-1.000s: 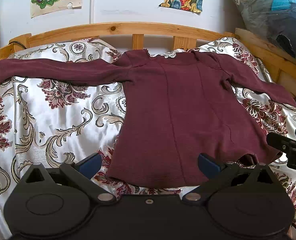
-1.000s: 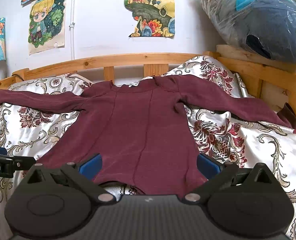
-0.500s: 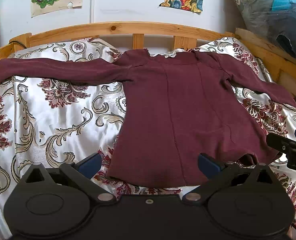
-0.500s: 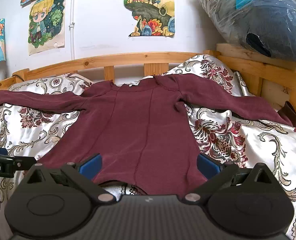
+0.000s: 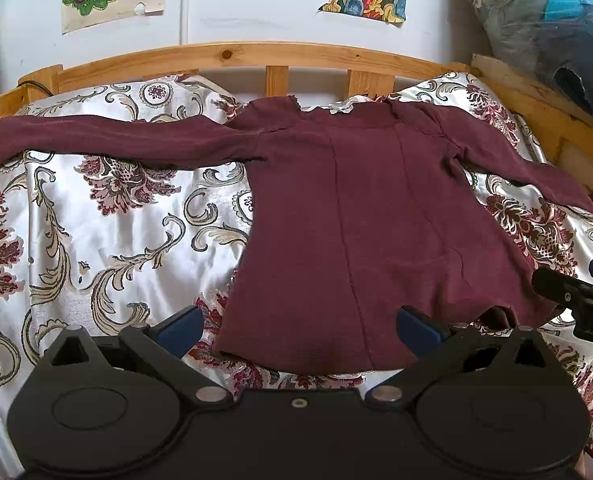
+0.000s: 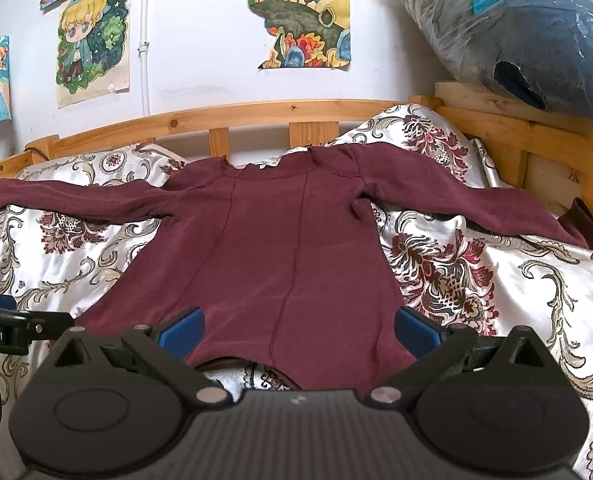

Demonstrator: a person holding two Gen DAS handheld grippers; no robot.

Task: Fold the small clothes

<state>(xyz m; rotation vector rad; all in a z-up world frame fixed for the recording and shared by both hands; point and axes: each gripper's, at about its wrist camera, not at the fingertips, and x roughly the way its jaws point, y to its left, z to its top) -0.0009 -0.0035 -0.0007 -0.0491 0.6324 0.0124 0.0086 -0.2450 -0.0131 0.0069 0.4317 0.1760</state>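
A maroon long-sleeved top (image 5: pixel 360 232) lay spread flat on a bed, its neckline toward the wooden headboard (image 5: pixel 256 54) and both sleeves stretched out to either side. The garment rested on a silky white bedspread (image 5: pixel 96 240) printed with red flowers and gold scrolls. The sleeve on the left-gripper side ran straight out below the headboard rail, while the other sloped down toward the side rail of the bed frame.

The left gripper (image 5: pixel 298 326) hung over the hem of the top, at the end farthest from the headboard, its blue-padded tongs spread wide and holding nothing; one pad sat over bare bedspread beside the hem, the other over the cloth. The right gripper (image 6: pixel 298 326) hung just beside it along the same hem, tongs likewise spread wide apart with the fabric lying loose between them. Whether either gripper's pads touched the cloth could not be told.

The hem under the right gripper showed a small upward curl, with bedspread visible beneath it.

On the white wall above the headboard, cartoon posters (image 6: pixel 92 44) were taped up. A plastic-wrapped bundle (image 6: pixel 508 28) of dark bedding sat on the frame at the headboard's far corner.
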